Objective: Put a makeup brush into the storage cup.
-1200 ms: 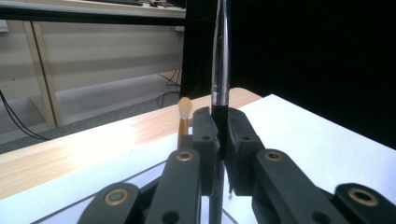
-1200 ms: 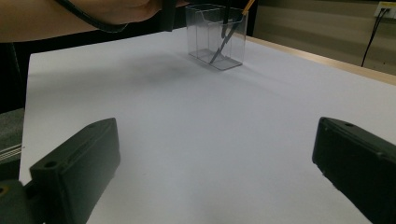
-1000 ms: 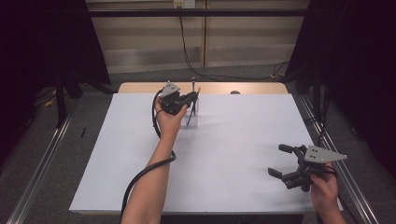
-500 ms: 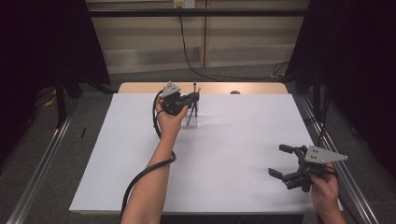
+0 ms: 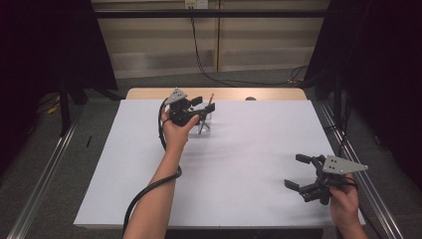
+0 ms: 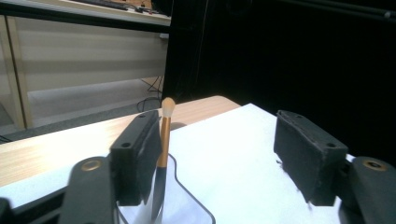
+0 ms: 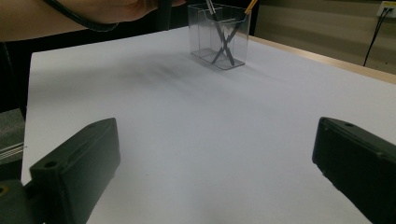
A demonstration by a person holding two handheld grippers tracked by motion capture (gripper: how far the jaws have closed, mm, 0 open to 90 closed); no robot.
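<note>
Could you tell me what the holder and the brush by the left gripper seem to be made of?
The holder looks like clear hard plastic or acrylic: see-through walls with glossy edges. The brush has an orange-gold upper handle with a metallic sheen, a dark lower handle, perhaps plastic, and a pale tip that looks like soft bristles.

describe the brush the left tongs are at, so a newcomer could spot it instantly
Look to the far edge of the white table, where a clear plastic holder stands. Two brushes cross inside it. The one meant is the orange-handled brush with a pale tip, beside a pad of the open left tongs; its neighbour's handle looks dark.
</note>
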